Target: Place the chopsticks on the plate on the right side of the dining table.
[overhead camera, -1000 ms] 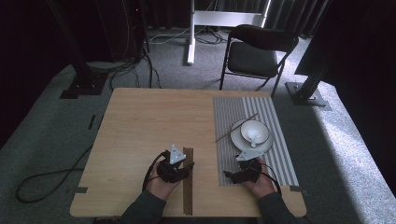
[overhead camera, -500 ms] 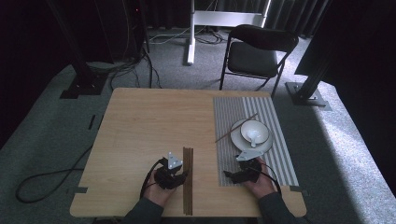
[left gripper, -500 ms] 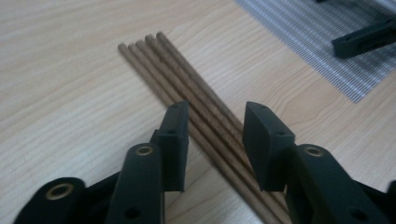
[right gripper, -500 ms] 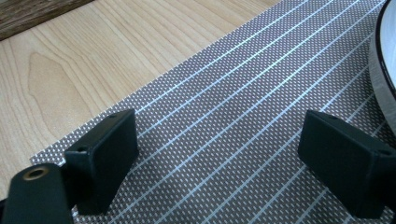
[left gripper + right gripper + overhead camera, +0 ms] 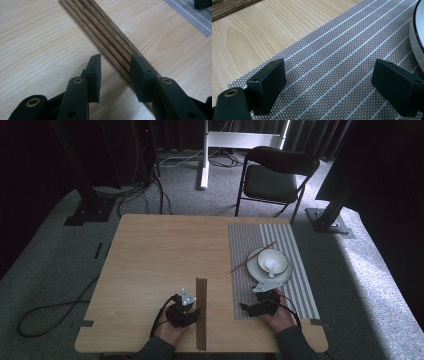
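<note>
Left gripper [image 5: 115,72] going for chopsticks [image 5: 201,312] lying near worktop's near edge, left of mat [image 5: 290,285]; fingers just been narrowing, straddling sticks, not gripping yet. Right gripper [image 5: 334,85] resting over mat, fingers wide apart, nothing between. Next: lower, clamp evenly across bundle

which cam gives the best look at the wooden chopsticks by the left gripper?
Left gripper view: the wooden chopsticks lie close up, grain visible, running between the left gripper jaws. High view shows them small, a dark bundle on the table. Right gripper view catches just a corner.
</note>
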`<state>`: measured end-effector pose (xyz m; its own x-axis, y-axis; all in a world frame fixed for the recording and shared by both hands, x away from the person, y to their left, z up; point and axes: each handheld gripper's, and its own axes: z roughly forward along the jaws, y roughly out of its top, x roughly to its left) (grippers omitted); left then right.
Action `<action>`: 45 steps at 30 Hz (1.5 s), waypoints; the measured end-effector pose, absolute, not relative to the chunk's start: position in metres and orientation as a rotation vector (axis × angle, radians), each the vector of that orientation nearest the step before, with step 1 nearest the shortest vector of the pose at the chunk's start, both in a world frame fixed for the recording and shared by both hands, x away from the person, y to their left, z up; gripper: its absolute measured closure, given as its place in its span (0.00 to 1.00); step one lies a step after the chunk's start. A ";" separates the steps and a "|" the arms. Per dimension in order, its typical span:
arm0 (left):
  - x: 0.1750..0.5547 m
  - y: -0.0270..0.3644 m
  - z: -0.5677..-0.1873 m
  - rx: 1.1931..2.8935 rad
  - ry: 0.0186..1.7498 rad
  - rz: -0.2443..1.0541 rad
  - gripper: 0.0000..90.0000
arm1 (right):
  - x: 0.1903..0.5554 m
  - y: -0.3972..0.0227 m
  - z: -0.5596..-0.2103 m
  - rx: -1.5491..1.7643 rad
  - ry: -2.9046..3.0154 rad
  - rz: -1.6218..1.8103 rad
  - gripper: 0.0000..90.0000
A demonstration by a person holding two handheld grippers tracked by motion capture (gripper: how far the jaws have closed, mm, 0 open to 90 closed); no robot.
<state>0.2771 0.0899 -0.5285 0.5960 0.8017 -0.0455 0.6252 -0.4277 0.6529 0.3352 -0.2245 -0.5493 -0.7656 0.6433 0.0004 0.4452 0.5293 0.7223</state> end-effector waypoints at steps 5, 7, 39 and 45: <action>0.278 0.090 -0.528 2.191 1.129 0.362 0.69 | 0.335 -0.225 -0.549 0.913 2.504 1.070 0.12; 0.278 0.091 -0.528 2.185 1.137 0.353 0.69 | 0.335 -0.225 -0.549 0.913 2.504 1.070 0.12; 0.291 0.100 -0.528 2.194 1.286 0.443 0.79 | 0.335 -0.224 -0.549 0.914 2.504 1.070 0.12; 0.298 0.104 -0.527 2.189 1.309 0.430 0.85 | 0.335 -0.224 -0.549 0.915 2.505 1.069 0.12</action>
